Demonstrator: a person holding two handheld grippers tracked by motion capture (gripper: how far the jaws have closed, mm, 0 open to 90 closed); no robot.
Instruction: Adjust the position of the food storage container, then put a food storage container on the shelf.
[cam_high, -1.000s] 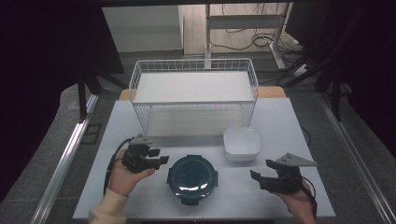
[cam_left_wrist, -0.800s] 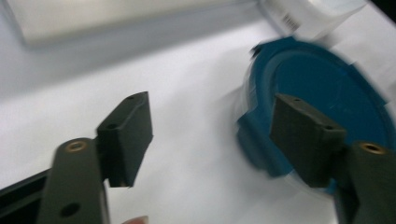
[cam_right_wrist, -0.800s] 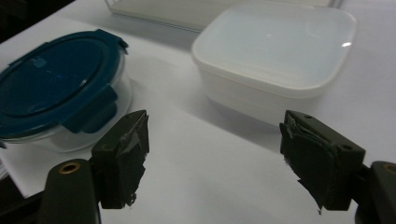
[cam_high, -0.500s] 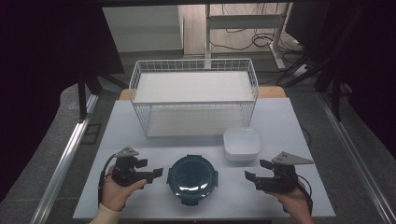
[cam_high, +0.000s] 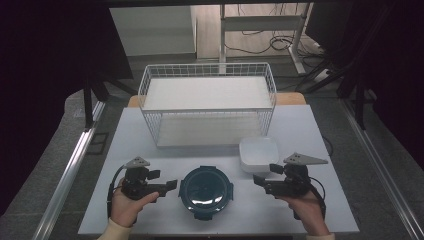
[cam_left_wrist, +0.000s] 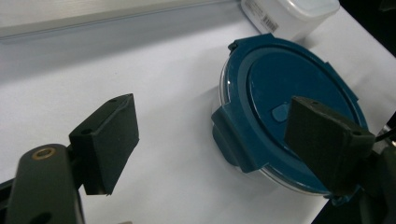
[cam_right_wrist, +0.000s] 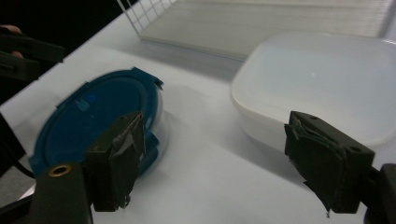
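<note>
A round container with a dark blue clip-on lid (cam_high: 206, 190) (cam_left_wrist: 289, 107) (cam_right_wrist: 98, 121) sits near the table's front edge. My left gripper (cam_high: 172, 186) (cam_left_wrist: 217, 140) lies level just left of it, pointing at its left clasp. Its jaws have just been opening and stand open and apart from the lid, pressing on nothing. My right gripper (cam_high: 257, 180) (cam_right_wrist: 224, 158) is open to the container's right, pointing left, with bare table between its jaws. A white square lidded box (cam_high: 259, 154) (cam_right_wrist: 322, 79) stands just behind the right gripper.
A white wire basket (cam_high: 207, 102) with a white liner takes up the back of the white table (cam_high: 310, 130). Dark floor and metal rails flank the table. Bare tabletop lies left of the left hand and right of the right hand.
The left gripper's jaws have spread wide beside the lid's left edge, and that hand shifted slightly toward the front. The right gripper has edged left, toward the blue-lidded container.
</note>
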